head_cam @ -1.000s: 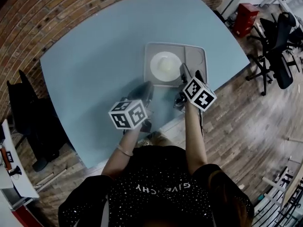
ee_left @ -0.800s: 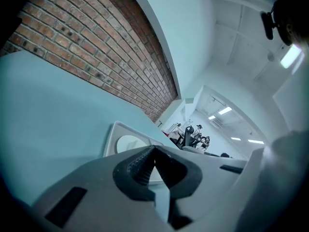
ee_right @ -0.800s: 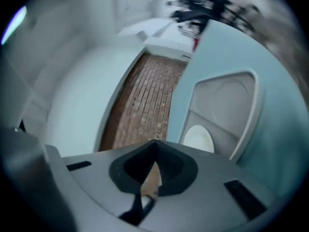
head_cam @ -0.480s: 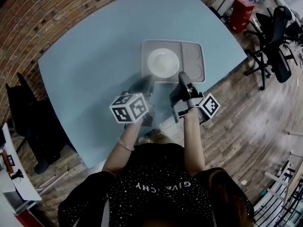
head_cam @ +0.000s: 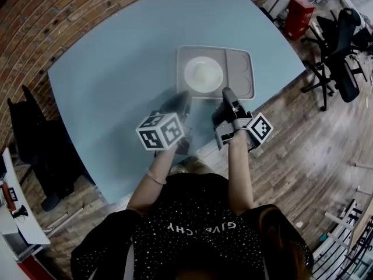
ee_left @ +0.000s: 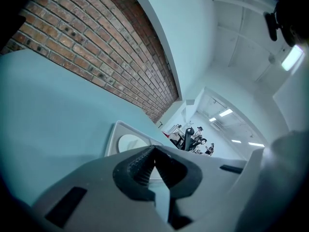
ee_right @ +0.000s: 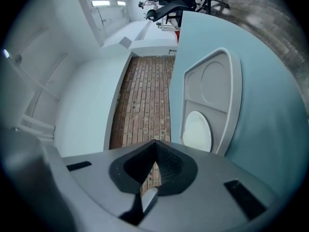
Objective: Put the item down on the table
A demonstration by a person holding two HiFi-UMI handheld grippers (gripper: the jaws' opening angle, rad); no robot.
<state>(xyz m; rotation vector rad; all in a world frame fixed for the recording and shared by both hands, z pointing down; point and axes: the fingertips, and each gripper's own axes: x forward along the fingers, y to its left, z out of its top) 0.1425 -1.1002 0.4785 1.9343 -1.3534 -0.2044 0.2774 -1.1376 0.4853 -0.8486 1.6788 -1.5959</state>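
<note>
Right gripper [head_cam: 228, 95] has backed off the tray [head_cam: 240, 74] since a second ago and now sits just short of its near edge. Left gripper [head_cam: 178, 104] is beside it. Both claws clenched, nothing in them. Tray with white plate [head_cam: 203, 74] sits flat on the blue table [head_cam: 116, 69]. Placement probably done; next move is just to retreat. Brick wall [head_cam: 35, 16] beyond the tray, wood floor [head_cam: 303, 144] and office chairs [head_cam: 344, 51] to its right.

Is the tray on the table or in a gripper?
On the table: tray lies flat there; left gripper and right gripper are shut on nothing.
</note>
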